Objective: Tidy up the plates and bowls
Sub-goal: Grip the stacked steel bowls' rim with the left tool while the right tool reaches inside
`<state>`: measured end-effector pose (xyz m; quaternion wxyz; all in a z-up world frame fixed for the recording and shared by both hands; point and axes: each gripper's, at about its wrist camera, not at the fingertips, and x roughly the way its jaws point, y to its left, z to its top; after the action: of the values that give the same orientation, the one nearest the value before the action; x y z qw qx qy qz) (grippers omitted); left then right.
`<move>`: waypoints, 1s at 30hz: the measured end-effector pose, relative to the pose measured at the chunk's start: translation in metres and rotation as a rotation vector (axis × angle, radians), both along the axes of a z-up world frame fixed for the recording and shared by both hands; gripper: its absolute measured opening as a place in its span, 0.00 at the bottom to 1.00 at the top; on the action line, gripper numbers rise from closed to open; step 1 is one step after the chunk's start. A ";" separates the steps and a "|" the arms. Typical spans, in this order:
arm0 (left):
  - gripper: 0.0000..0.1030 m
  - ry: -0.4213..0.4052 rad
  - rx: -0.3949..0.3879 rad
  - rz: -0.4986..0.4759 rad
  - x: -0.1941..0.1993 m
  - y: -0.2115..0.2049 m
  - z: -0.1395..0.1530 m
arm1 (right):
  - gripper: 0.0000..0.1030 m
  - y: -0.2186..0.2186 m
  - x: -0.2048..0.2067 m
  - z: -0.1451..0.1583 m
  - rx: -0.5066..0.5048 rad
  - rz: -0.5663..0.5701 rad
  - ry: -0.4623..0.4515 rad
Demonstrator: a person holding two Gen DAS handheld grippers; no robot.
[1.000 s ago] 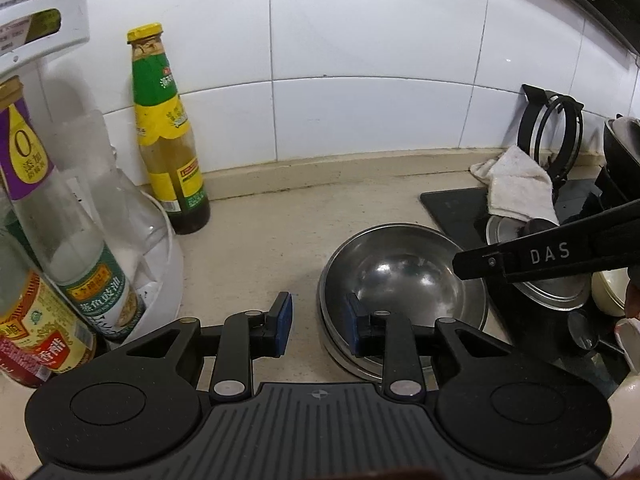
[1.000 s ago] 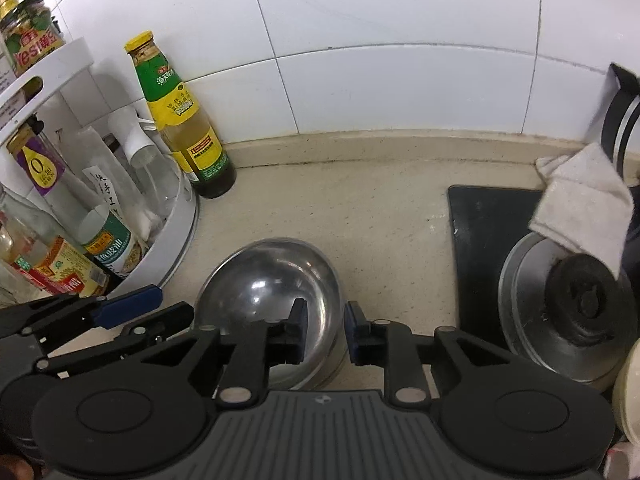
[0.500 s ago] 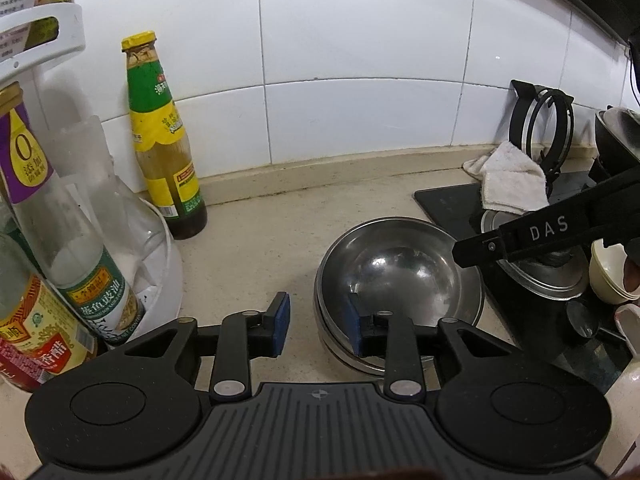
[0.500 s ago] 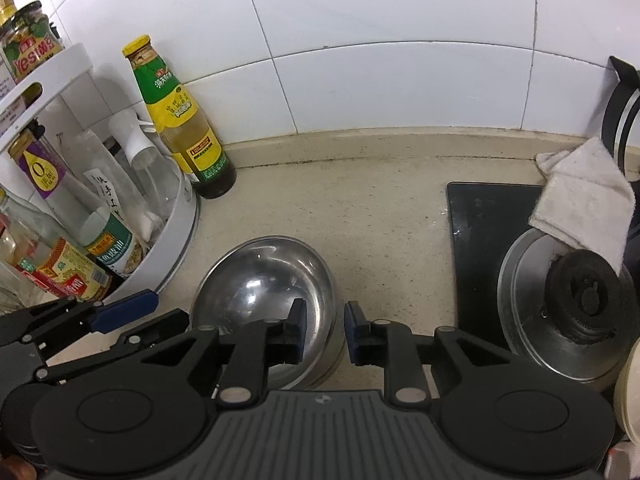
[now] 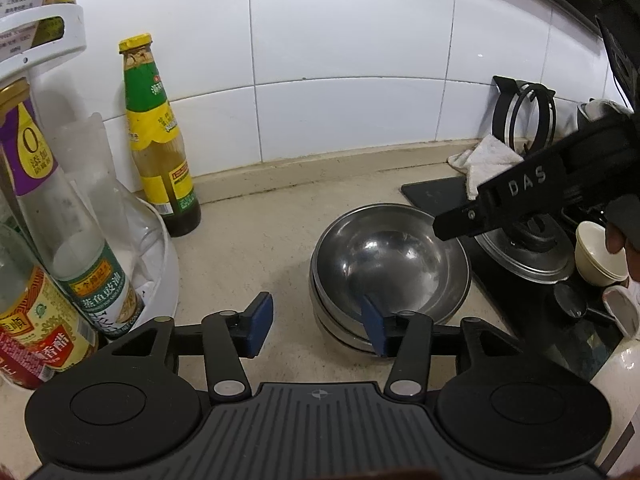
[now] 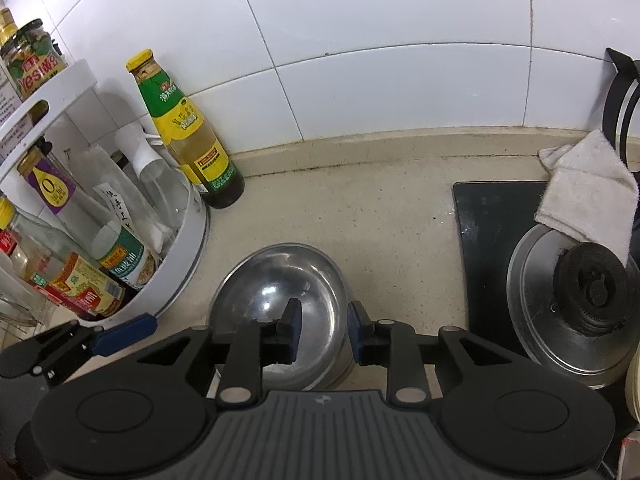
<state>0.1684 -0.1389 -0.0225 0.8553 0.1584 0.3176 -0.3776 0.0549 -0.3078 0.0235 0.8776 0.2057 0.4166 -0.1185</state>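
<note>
Nested steel bowls [image 5: 400,256] [image 6: 276,288] rest on the beige counter. My left gripper [image 5: 317,329] straddles their left rim with its jaws opening. One blue pad [image 5: 260,328] stands outside the rim and the other is over the inside; neither presses on the metal. My right gripper [image 6: 325,331] straddles the right rim, jaws also opening, with a gap showing beside the rim. The right gripper's finger [image 5: 500,200] crosses the left wrist view. The left gripper's blue pad [image 6: 124,330] shows at the lower left of the right wrist view.
A green-labelled sauce bottle [image 5: 160,140] stands against the tiled wall. A white round rack [image 6: 188,248] of bottles sits left of the bowls. To the right lie the black stove top [image 6: 488,220], a white cloth [image 6: 592,196], a burner [image 6: 580,304] and a small cream bowl [image 5: 596,252].
Both grippers' jaws have spread apart, the left far more than the right. The steel bowls stay on the counter, and neither hand has shifted noticeably.
</note>
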 end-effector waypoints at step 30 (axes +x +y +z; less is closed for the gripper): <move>0.83 0.013 -0.032 -0.202 0.008 0.013 -0.043 | 0.54 0.001 0.012 -0.015 -0.015 0.070 0.031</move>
<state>0.1763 -0.1255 -0.0651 0.8132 0.1732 0.2995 -0.4680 0.0667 -0.3064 0.0085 0.8761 0.1825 0.4363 -0.0942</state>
